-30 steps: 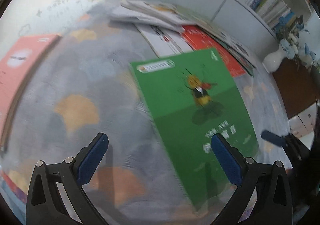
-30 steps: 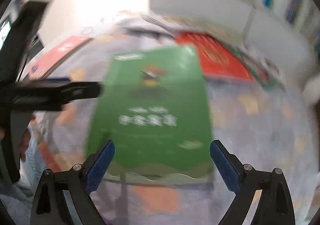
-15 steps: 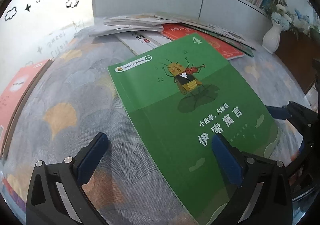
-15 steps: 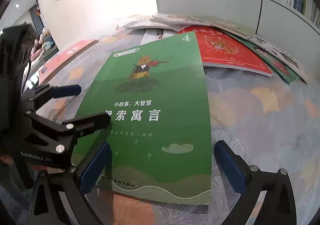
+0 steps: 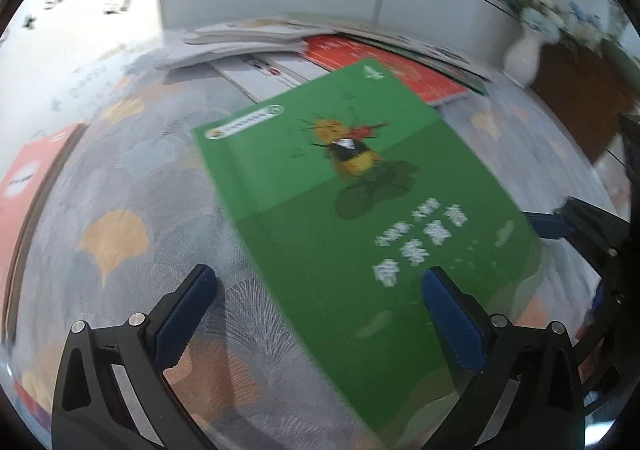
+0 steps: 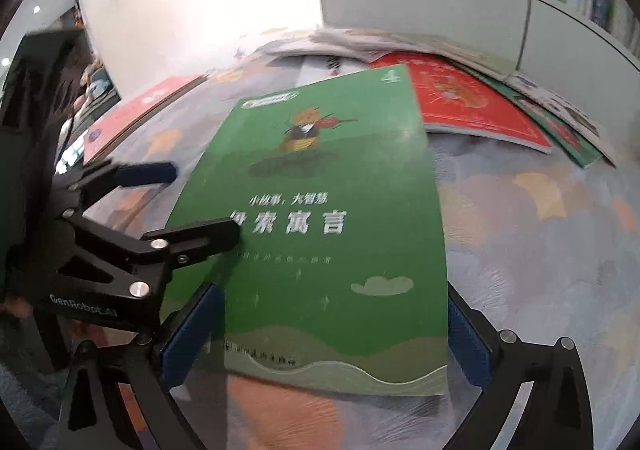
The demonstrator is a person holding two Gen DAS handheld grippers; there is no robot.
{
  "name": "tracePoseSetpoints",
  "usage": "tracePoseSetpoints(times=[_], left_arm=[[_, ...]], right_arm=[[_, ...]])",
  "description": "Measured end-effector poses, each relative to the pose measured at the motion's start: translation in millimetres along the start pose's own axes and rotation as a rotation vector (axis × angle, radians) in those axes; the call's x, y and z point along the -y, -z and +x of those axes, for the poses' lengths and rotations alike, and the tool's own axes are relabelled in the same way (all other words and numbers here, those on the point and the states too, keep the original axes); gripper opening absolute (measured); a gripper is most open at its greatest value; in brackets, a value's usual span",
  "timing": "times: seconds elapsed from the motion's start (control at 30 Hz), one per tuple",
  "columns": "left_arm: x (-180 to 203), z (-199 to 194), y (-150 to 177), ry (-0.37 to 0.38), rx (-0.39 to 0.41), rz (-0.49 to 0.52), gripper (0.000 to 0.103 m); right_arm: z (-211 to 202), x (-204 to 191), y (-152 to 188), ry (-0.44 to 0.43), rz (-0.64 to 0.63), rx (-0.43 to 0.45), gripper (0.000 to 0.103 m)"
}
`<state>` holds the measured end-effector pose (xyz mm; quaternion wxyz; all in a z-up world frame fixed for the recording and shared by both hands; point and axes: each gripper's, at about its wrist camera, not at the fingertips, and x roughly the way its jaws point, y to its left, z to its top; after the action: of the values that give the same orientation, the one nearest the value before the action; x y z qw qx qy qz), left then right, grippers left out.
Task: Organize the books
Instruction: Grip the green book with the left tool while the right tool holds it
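Note:
A green picture book (image 5: 360, 218) with an insect on its cover lies flat on the patterned cloth, also in the right wrist view (image 6: 320, 234). My left gripper (image 5: 320, 310) is open, its right finger over the book's near left edge; from the right wrist view it (image 6: 188, 206) reaches in from the left. My right gripper (image 6: 332, 330) is open, its fingers on either side of the book's near end. A red book (image 6: 472, 106) and a spread of other books (image 5: 256, 38) lie behind it.
A pink book (image 5: 28, 174) lies at the table's left edge. A white cabinet (image 6: 440, 10) with a shelf of books stands behind. A white vase (image 5: 524, 54) and a brown cabinet (image 5: 580, 102) stand at the right.
Both grippers have moved in closer to the green book. The left gripper's finger now reaches over the book's left edge. The book has not moved.

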<state>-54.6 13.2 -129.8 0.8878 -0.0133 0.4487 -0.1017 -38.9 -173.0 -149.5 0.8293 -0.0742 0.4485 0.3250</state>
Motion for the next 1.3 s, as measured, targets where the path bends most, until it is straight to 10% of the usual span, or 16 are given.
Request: tracePoseSetpoints(times=[0.27, 0.63, 0.8, 1.3], left_arm=[[-34, -12, -3, 0.21, -0.006, -0.238, 0.1], [-41, -21, 1, 0.123, -0.021, -0.264, 0.057], [-55, -19, 0, 0.325, -0.06, -0.427, 0.053], [-16, -34, -10, 0.182, -0.033, -0.182, 0.053]], right_arm=[[-11, 25, 20, -0.415, 0.353, 0.171, 0.103], [-5, -25, 7, -0.078, 0.126, 0.05, 0.089], [-8, -4, 15, -0.282, 0.278, 0.044, 0.025], [-1, -17, 20, -0.281, 0.259, 0.025, 0.025]])
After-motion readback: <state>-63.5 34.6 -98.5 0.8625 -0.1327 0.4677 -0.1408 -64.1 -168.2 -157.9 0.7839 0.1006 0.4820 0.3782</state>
